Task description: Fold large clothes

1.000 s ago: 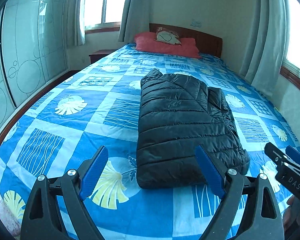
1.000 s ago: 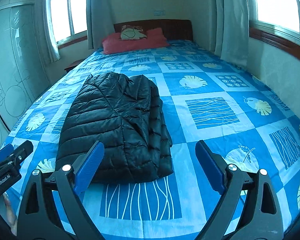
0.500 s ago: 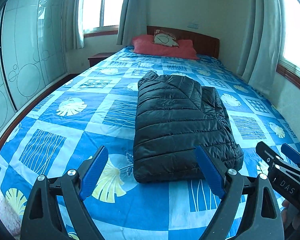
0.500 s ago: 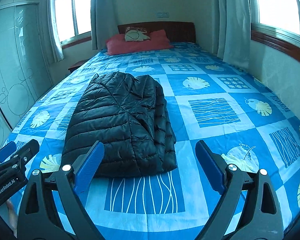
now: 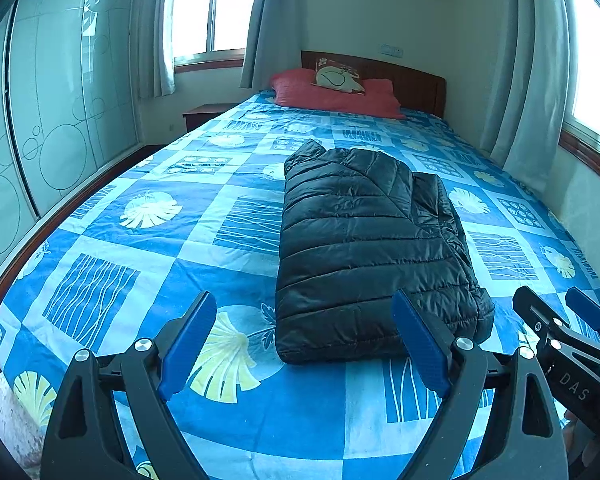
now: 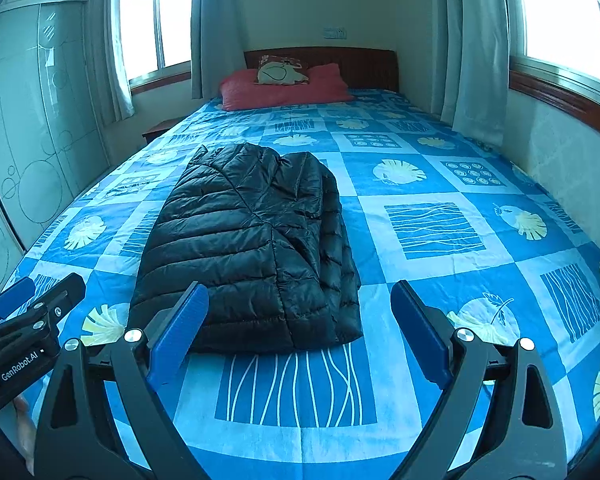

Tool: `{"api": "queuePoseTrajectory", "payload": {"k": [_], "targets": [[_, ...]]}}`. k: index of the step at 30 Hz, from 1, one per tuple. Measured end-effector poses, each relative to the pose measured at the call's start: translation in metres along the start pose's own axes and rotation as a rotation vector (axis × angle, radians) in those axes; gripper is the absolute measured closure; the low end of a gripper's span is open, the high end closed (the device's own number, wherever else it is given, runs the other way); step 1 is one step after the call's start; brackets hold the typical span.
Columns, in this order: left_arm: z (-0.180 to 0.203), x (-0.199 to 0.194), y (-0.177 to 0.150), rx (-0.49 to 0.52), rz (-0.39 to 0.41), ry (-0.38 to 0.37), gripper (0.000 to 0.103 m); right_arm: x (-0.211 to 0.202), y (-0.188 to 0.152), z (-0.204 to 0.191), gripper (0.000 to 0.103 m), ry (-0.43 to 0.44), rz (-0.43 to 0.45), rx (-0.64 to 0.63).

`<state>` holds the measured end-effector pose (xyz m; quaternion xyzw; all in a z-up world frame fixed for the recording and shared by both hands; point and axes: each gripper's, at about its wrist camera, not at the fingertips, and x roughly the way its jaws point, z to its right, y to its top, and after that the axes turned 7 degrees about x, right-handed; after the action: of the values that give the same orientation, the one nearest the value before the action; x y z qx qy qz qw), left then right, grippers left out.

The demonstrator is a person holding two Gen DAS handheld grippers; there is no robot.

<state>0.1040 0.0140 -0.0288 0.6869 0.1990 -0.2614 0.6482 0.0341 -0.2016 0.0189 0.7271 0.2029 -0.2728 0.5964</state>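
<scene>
A black quilted puffer jacket point(image 5: 364, 240) lies folded into a long rectangle on the blue patterned bedspread point(image 5: 148, 240); it also shows in the right wrist view point(image 6: 256, 248). My left gripper point(image 5: 304, 344) is open and empty, held above the near end of the bed, short of the jacket's near edge. My right gripper point(image 6: 300, 336) is open and empty, also short of the jacket's near edge. Each gripper shows at the edge of the other's view: the right gripper in the left wrist view point(image 5: 560, 320), the left gripper in the right wrist view point(image 6: 36, 300).
Red pillows point(image 5: 332, 94) and a small patterned cushion point(image 5: 338, 76) lie at the wooden headboard point(image 6: 320, 60). A glass-door wardrobe point(image 5: 60, 120) stands on the left, a nightstand point(image 5: 204, 114) beside the bed. Curtained windows and a wall point(image 6: 560, 152) run along the right.
Both grippers have drawn back and risen from the jacket, so it looks smaller and farther away. The jacket has not moved. Both grippers stay open.
</scene>
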Motion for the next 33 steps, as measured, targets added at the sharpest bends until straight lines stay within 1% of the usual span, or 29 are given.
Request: {"api": "queuePoseTrajectory", "payload": {"k": [23, 33], "targets": [[-0.0002, -0.0013, -0.0011, -0.01, 0.001, 0.008, 0.015, 0.0012, -0.0026, -0.002, 0.011, 0.006, -0.003, -0.003], [0.0037, -0.0074, 0.0007, -0.003, 0.025, 0.011, 0.015, 0.0014, -0.0026, -0.0013, 0.011, 0.005, -0.003, -0.003]]}}
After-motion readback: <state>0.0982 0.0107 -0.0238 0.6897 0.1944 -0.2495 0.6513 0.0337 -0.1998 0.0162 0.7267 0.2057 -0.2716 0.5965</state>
